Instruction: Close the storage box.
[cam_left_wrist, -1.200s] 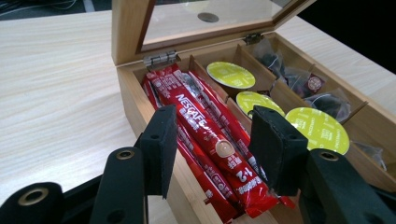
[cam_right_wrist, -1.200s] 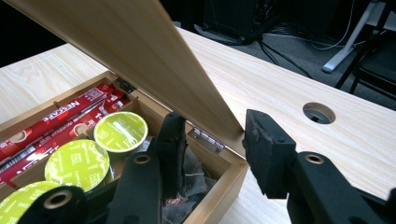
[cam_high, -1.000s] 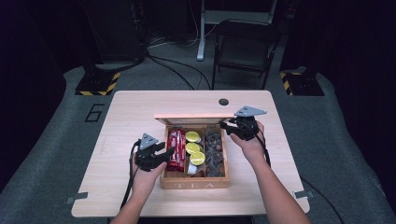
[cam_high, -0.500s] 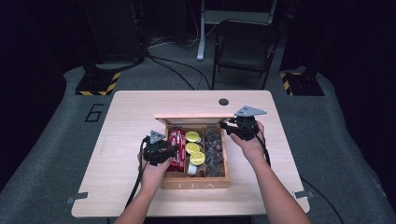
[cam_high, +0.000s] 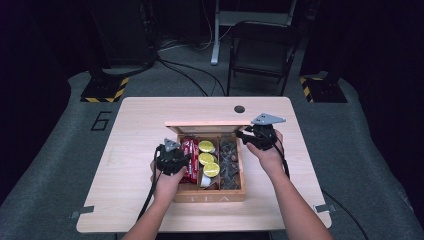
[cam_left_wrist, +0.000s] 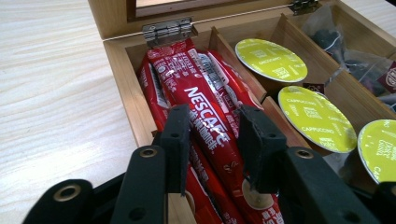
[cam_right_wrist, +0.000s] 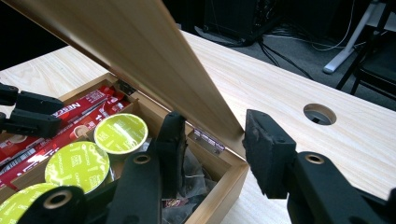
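Observation:
A wooden box marked TEA (cam_high: 210, 197) stands on the table with its lid (cam_high: 207, 124) raised. Red Nescafe sticks (cam_left_wrist: 205, 93) fill its left compartment, yellow-green capsules (cam_left_wrist: 271, 59) the middle one, and dark tea bags (cam_high: 229, 160) the right. My left gripper (cam_left_wrist: 215, 116) hovers over the sticks (cam_high: 190, 150), open, its jaws on either side of the top stick. My right gripper (cam_right_wrist: 212, 126) is at the lid's right end (cam_right_wrist: 140, 42), open, with the lid's lower corner between its jaws. That gripper (cam_high: 245, 136) sits at the box's back right corner.
The light wooden table (cam_high: 140, 125) has a round cable hole (cam_high: 239, 108) behind the box. A folding chair (cam_high: 260, 55) and cables stand on the floor beyond the far edge. Bare tabletop lies left and right of the box.
My left gripper has moved right, from beside the box's left wall to over the red sticks. The right gripper and the lid have stayed put.

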